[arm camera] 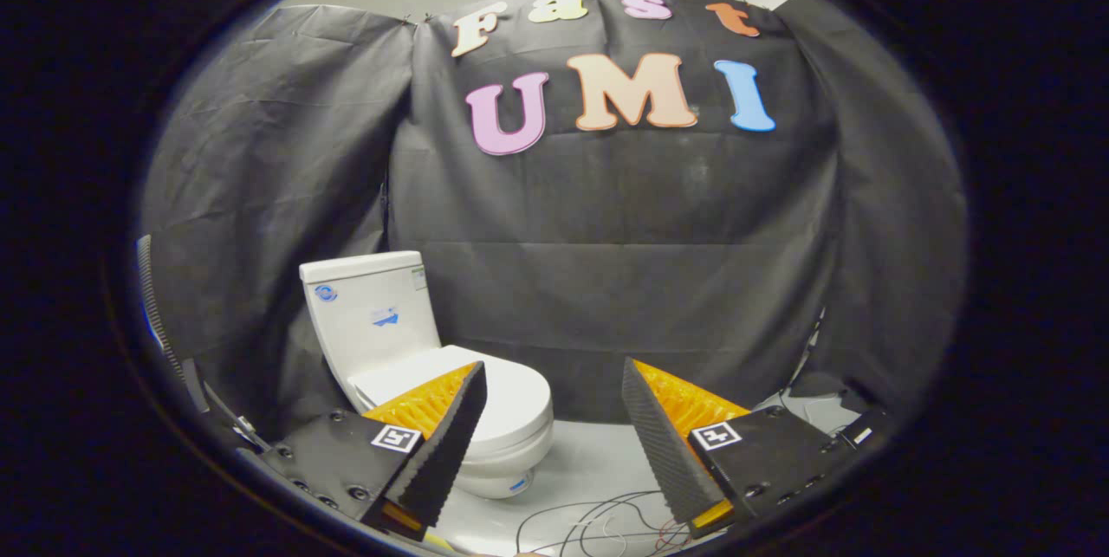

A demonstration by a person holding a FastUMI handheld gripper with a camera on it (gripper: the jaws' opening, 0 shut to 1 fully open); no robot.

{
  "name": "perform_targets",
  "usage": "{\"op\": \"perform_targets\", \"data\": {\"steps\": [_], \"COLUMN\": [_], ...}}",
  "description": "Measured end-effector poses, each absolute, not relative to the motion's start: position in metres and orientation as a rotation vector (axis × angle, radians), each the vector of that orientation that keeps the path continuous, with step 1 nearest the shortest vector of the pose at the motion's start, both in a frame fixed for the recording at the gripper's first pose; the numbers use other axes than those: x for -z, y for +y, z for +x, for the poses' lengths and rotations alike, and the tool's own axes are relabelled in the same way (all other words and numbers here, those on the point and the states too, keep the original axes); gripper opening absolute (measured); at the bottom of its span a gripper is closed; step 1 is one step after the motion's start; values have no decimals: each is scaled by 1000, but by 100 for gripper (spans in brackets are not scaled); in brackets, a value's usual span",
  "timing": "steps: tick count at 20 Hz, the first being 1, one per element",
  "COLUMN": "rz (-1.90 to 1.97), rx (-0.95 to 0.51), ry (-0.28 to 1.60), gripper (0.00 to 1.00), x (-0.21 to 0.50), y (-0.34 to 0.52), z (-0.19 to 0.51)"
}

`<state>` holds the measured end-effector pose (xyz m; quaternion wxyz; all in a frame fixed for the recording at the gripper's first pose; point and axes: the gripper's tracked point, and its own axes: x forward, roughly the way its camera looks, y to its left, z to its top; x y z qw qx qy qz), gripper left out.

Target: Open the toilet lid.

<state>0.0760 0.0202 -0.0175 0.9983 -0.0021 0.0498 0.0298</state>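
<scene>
I hold the hand-held gripper (554, 418) well back from the toilet (407, 349), its fingers spread wide and grasping nothing. The toilet stands on the pale floor (598, 453) against the black cloth wall (650, 280), beyond and to the left of the fingers; the left finger overlaps the near side of the bowl in my view. The toilet lid (511, 392) lies flat and closed on the seat. The tank (368, 306) rises behind it. Task not yet started, by my judgement; approach still to come.

Risks from here:
- The lid's front lip looks thin and smooth. If I come in too high, a finger will likely skate over the top instead of hooking under the edge.
- I cannot make out the gap between lid and seat from this distance; I may catch the seat together with the lid and raise both.
- The toilet sits off to the left of the gripper's axis. A straight advance would pass beside the bowl, so I need to swing left first.
- Loose cables (598, 518) lie on the floor just ahead of the fingers. A low approach could snag them.
- Lifting too fast could knock the lid against the tank.
</scene>
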Motion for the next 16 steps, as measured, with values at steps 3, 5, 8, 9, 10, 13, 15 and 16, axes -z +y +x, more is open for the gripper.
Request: {"op": "perform_targets", "data": {"steps": [3,5,8,9,10,13,15,16], "rz": [-26,-32,-23,-12,0,37,53,71], "rx": [-74,-54,22,57,92,152,191,206], "ry": [50,24,-24,-39,-51,-61,-56,-56], "gripper": [96,96,95,94,94,93,93,93], "x": [-3,-12,-23,-25,-25,-18,-10,-6], "y": [31,36,38,39,39,55,60,64], "z": [99,112,124,126,130,133,133,132]}}
